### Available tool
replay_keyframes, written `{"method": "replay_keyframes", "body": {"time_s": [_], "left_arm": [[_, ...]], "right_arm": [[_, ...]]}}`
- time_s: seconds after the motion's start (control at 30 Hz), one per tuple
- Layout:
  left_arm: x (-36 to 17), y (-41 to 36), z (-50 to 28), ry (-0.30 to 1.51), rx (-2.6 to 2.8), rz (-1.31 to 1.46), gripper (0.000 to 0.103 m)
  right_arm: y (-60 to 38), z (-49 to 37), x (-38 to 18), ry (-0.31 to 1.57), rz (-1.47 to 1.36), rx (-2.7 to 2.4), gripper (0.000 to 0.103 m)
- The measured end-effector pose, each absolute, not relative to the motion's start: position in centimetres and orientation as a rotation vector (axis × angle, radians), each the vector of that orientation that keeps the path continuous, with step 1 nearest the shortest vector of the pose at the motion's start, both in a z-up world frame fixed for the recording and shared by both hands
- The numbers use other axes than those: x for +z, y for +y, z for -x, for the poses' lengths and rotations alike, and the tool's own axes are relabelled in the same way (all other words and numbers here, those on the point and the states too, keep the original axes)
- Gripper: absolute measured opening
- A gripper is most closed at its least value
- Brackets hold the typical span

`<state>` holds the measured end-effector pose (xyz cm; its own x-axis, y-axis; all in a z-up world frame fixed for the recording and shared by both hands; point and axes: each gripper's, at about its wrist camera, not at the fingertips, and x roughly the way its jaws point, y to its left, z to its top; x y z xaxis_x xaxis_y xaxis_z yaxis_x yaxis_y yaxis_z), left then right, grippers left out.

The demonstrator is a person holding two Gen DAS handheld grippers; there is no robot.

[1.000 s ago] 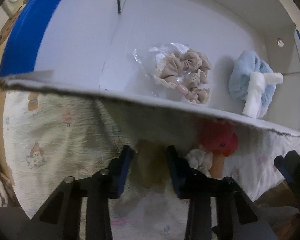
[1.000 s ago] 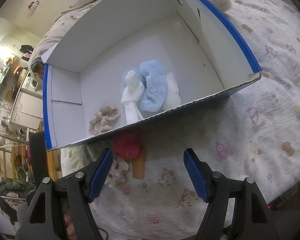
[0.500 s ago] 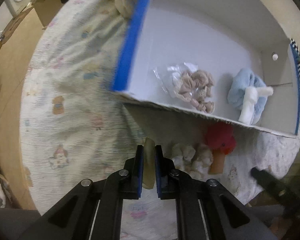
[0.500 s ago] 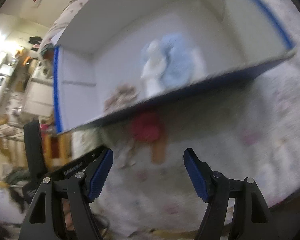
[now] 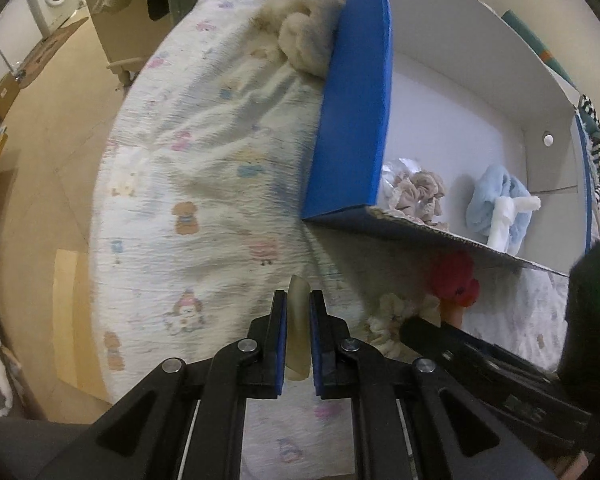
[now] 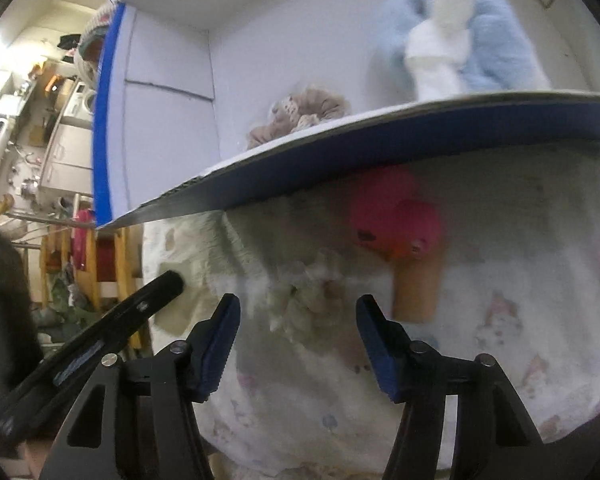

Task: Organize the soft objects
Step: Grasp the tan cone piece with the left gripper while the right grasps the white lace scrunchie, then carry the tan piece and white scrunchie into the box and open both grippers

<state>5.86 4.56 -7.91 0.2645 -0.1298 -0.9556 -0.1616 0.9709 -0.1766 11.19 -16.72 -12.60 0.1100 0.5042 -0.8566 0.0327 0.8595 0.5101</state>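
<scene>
The left gripper (image 5: 298, 338) has its jaws clamped on a pale beige pad (image 5: 299, 332), a thin flat piece standing on edge between them, lifted clear of the bed (image 5: 204, 184). Its long axis runs along the jaws, with the free end poking out past the tips toward the box (image 5: 350, 120). It looks light and yielding, likely foam or felt, so a firm pinch across its flat faces should keep it from sliding.

To the right, on the bed just in front of the box's near wall, lies a cream frilly scrunchie (image 6: 304, 300). The right gripper (image 6: 298, 340) has just been narrowing its jaws; they stand apart on either side of it, not pressing. It seems weightless and floppy, with no real axis, and is best pinched through the bunched middle.

Further right sit a pink plush toy (image 6: 396, 224) and an orange tube (image 6: 416, 292), upright in the right wrist view. Inside the box rest a beige scrunchie (image 6: 300, 114) and a blue towel bundle (image 6: 480, 52).
</scene>
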Motion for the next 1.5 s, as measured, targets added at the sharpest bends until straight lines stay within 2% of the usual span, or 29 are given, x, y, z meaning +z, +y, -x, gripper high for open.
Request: {"method": "replay_keyframes", "body": {"time_s": [0.13,0.17,0.2,0.23,0.33,0.4,0.93,1.2,1.37,1.5], "left_arm": [[-8.3,5.5,-5.5,1.3,0.034,0.251,0.01],[-8.3,5.3,-5.4,1.299,0.038,0.248,0.01],[-8.4,5.3,-5.6,1.299,0.042,0.245,0.01],[-8.4,5.4,-5.5,1.297,0.045,0.241,0.01],[-8.7,5.6,-4.8,1.294,0.053,0.235,0.01],[-8.7,5.7,-4.9,1.298,0.054,0.236,0.01],[-7.3,4.0,-4.2,1.245,0.055,0.165,0.01],[-2.2,3.8,-2.2,1.06,0.076,0.143,0.009],[2.2,2.8,-2.6,0.94,0.04,0.154,0.009],[4.3,1.4,-4.1,0.91,-0.004,0.144,0.009]], "right_arm": [[-15.0,-11.6,-13.5,1.446,-0.356,0.326,0.057],[-14.6,-11.4,-13.6,1.442,-0.308,0.309,0.052],[-14.2,-11.3,-13.7,1.437,-0.274,0.302,0.04],[-13.9,-11.3,-13.8,1.438,-0.251,0.3,0.034],[-13.9,-10.9,-13.3,1.411,-0.218,0.309,0.022],[-14.4,-10.6,-12.6,1.388,-0.224,0.325,0.019],[-20.4,-7.6,-8.8,1.274,-0.211,0.309,0.019],[-22.9,-7.2,-6.8,1.194,-0.282,0.305,0.019],[-24.7,-7.3,-3.7,1.091,-0.326,0.294,0.019],[-25.6,-8.2,-1.1,1.034,-0.362,0.297,0.019]]}}
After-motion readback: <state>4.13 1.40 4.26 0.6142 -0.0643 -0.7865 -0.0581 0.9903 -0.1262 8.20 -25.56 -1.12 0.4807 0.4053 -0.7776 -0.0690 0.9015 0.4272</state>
